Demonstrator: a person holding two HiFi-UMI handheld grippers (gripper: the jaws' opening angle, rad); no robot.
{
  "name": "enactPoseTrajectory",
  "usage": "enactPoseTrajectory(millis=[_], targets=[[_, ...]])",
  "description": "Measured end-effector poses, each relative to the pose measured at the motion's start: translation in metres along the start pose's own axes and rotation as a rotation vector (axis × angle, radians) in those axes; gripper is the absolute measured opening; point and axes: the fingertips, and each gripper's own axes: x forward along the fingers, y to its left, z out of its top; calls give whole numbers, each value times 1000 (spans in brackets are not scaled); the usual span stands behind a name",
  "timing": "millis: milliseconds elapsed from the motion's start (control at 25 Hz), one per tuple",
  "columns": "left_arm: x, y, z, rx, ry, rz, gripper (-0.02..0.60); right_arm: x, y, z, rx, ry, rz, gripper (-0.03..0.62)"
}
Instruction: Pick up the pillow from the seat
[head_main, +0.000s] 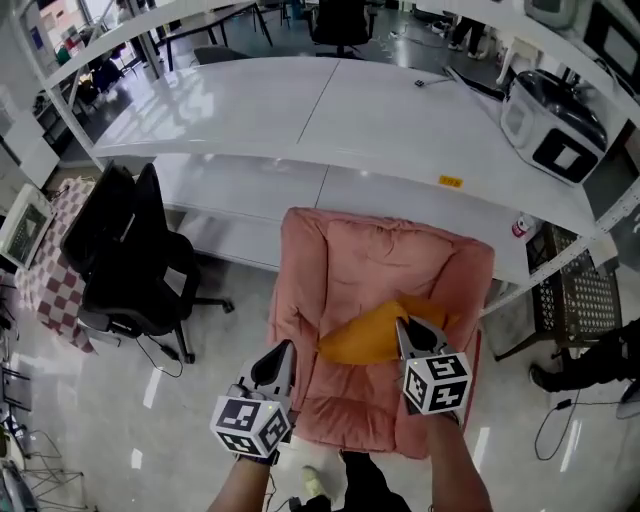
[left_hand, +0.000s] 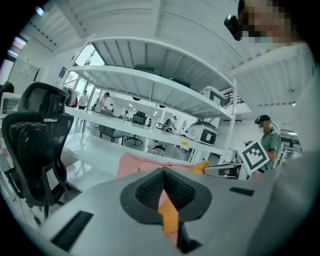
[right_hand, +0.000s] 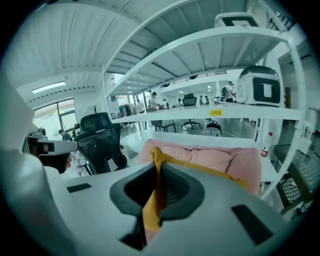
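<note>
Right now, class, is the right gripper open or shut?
Shut: the right gripper has its jaws clamped on the orange pillow; fabric shows pinched between them.

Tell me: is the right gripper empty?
No, the right gripper is shut on a fold of the yellow pillow.

The pillow (head_main: 372, 336) is yellow-orange, soft and rather thin. It is held over the cushion of the pink padded seat (head_main: 350, 260) and stretched from side to side. Its cloth is pinched at one end in the left tongs (head_main: 288, 352) and at the other in the right tongs (head_main: 403, 328).
</note>
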Motion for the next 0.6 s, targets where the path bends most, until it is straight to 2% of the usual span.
enactPoseTrajectory(millis=[280, 600], targets=[[-39, -27, 43, 30, -40, -42, 3, -74, 21, 37, 22, -95, -25, 20], [-89, -36, 82, 47, -65, -46, 3, -141, 50, 77, -22, -192, -38, 20]])
